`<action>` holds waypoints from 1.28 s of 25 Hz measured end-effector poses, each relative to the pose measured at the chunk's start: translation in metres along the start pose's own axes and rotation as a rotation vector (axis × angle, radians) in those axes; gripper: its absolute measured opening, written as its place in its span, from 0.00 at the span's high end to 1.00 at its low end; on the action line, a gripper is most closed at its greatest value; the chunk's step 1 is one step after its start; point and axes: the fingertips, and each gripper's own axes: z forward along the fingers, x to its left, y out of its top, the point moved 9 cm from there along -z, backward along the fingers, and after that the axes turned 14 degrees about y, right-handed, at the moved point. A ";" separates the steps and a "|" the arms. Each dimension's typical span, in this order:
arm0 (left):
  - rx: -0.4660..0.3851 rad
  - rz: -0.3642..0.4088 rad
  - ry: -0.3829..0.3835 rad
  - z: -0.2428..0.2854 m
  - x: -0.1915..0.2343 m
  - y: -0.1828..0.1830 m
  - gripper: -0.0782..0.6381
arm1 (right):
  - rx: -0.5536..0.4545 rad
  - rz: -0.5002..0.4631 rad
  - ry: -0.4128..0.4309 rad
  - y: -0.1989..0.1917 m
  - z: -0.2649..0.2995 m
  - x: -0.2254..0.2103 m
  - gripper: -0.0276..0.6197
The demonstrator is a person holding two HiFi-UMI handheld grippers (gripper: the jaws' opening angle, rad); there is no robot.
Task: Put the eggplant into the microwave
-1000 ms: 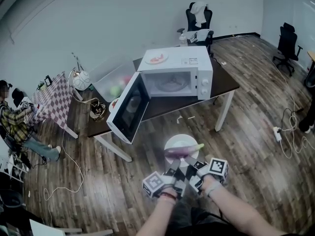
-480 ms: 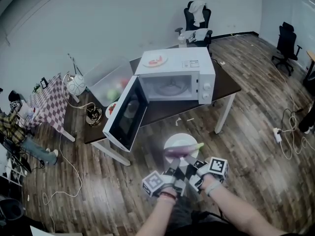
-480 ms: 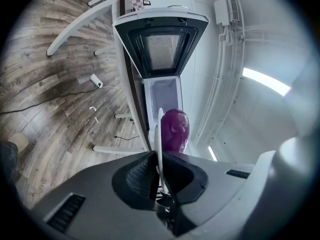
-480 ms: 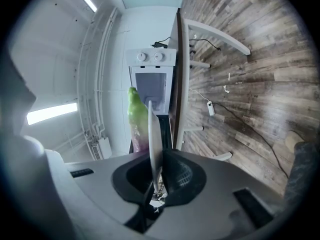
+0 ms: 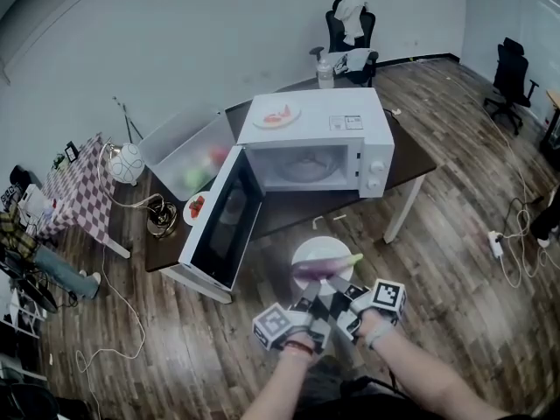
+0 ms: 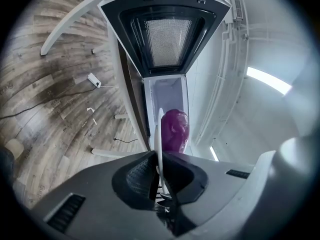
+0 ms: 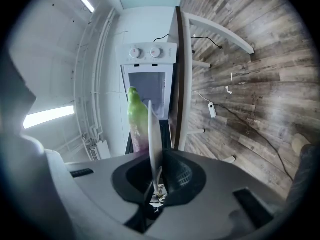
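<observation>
A white plate (image 5: pixel 320 252) carries the purple eggplant (image 5: pixel 322 268), whose green stem points right. My left gripper (image 5: pixel 311 296) is shut on the plate's near-left rim and my right gripper (image 5: pixel 338 290) on its near-right rim. They hold it level in the air in front of the table. The white microwave (image 5: pixel 350 121) stands on the dark table (image 5: pixel 411 151) with its door (image 5: pixel 219 221) swung wide to the left and its cavity (image 5: pixel 302 166) showing. The left gripper (image 6: pixel 159 166) view has the plate (image 6: pixel 159 134) edge-on with the eggplant (image 6: pixel 175 130) beyond. The right gripper (image 7: pixel 156 171) view shows the plate (image 7: pixel 154 134) and the eggplant's stem (image 7: pixel 134 109).
A plate of red food (image 5: pixel 278 114) lies on top of the microwave. A clear bin (image 5: pixel 185 147) and a small dish (image 5: pixel 196 206) sit left of the open door, with a bottle (image 5: pixel 325 68) behind. Office chairs (image 5: pixel 511 81), a checkered table (image 5: pixel 79 191) and floor cables (image 5: pixel 516 234) surround the table.
The microwave and table have come nearer in the head view. Both grippers keep the same hold on the plate. The person at the left has slid out of sight.
</observation>
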 end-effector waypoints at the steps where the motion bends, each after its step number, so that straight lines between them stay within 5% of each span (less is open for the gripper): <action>1: 0.001 0.004 0.002 0.004 -0.001 0.005 0.85 | -0.001 0.001 0.002 0.003 0.005 -0.001 0.92; 18: 0.037 0.030 0.012 0.067 -0.011 0.077 0.85 | -0.039 0.000 0.015 0.047 0.081 -0.021 0.92; 32: 0.051 0.014 0.012 0.097 -0.013 0.095 0.85 | -0.033 -0.004 0.008 0.071 0.104 -0.031 0.92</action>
